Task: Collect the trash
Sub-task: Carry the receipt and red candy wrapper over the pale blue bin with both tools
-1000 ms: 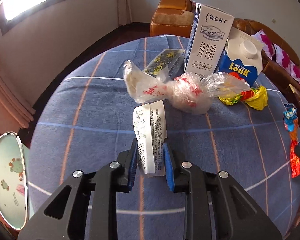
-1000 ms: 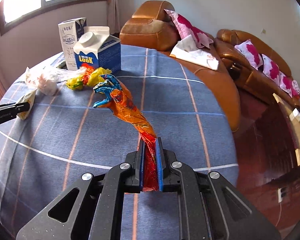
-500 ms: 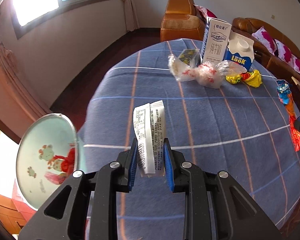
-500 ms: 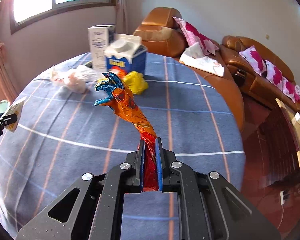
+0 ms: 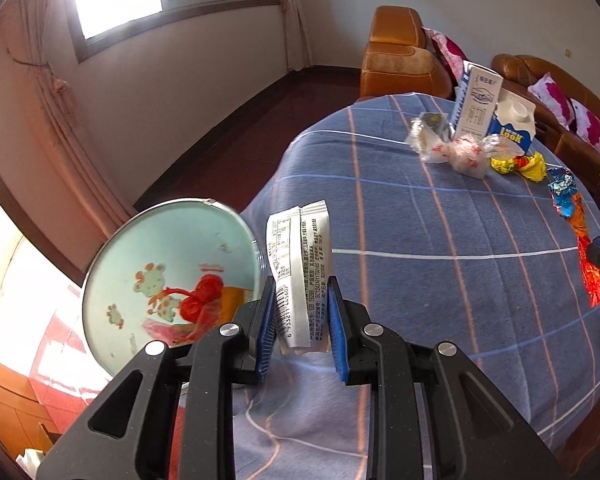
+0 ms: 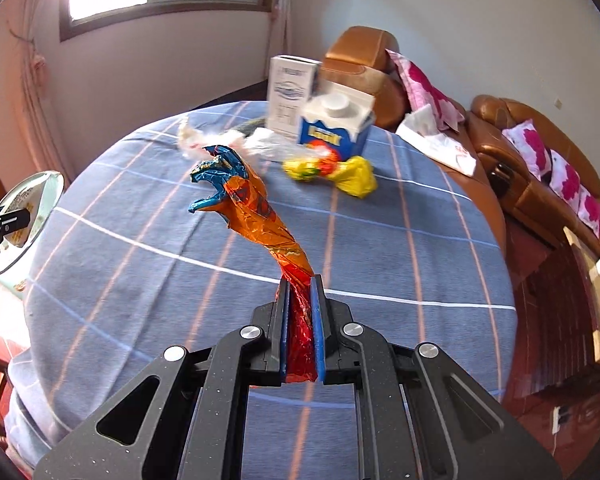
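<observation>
My left gripper [image 5: 302, 294] is shut on a white printed wrapper [image 5: 300, 256] that stands upright between its blue pads, above the table's left edge. Just left of it is the round trash bin [image 5: 100, 280] with a pale blue cartoon inside and red scraps in it. My right gripper [image 6: 300, 284] is shut on a twisted orange, red and blue foil wrapper [image 6: 248, 208], held above the blue checked tablecloth [image 6: 400, 260]. That foil wrapper [image 5: 572, 208] also shows at the right edge of the left wrist view. The bin's rim [image 6: 56, 178] and the left gripper's fingers [image 6: 4, 220] show at the left of the right wrist view.
At the table's far side stand a tall white milk carton [image 5: 478, 102] and a blue and white carton [image 5: 514, 128], with crumpled clear plastic bags [image 5: 460, 152] and a yellow wrapper [image 5: 520, 164] in front. Brown leather sofas [image 6: 540, 176] with pink cushions line the right.
Both grippers have drawn back toward the table's left side with their wrappers. The bin has come much closer beside the left gripper, and the cartons now look farther away.
</observation>
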